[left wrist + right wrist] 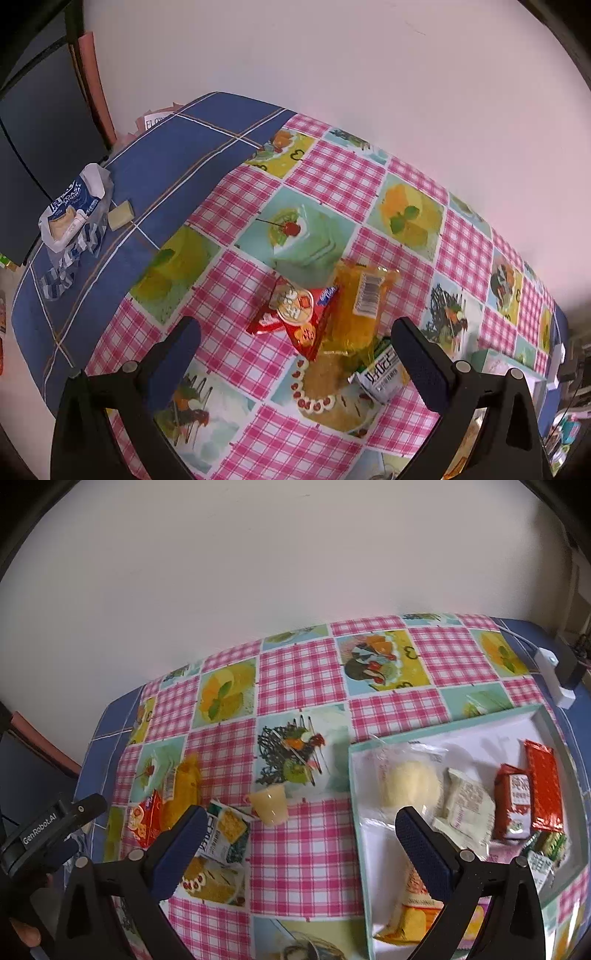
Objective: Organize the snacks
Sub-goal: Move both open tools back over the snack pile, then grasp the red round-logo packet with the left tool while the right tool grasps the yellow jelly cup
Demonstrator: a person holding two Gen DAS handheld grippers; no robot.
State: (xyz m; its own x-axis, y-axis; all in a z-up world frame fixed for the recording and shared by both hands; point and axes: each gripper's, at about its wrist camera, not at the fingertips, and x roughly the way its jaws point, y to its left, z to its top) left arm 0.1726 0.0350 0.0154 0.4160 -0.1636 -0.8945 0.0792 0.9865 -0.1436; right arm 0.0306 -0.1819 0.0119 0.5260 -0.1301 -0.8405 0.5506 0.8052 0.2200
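Tongs hang spread and empty, left gripper (295,343) over the loose snacks, right gripper (301,834) by the tray (356,797). Left of the tray lie a jelly cup (269,805), green packet (226,834), orange bag (184,794) and red pack (146,821). Inside it sit a bun (408,782), cream packet (467,808) and red packets (513,801).

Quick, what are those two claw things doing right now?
Left gripper: open, holding nothing.
Right gripper: open, holding nothing.

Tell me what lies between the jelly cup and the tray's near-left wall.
Right wrist view: only bare checked tablecloth separates the jelly cup from the tray; no snack sits there.
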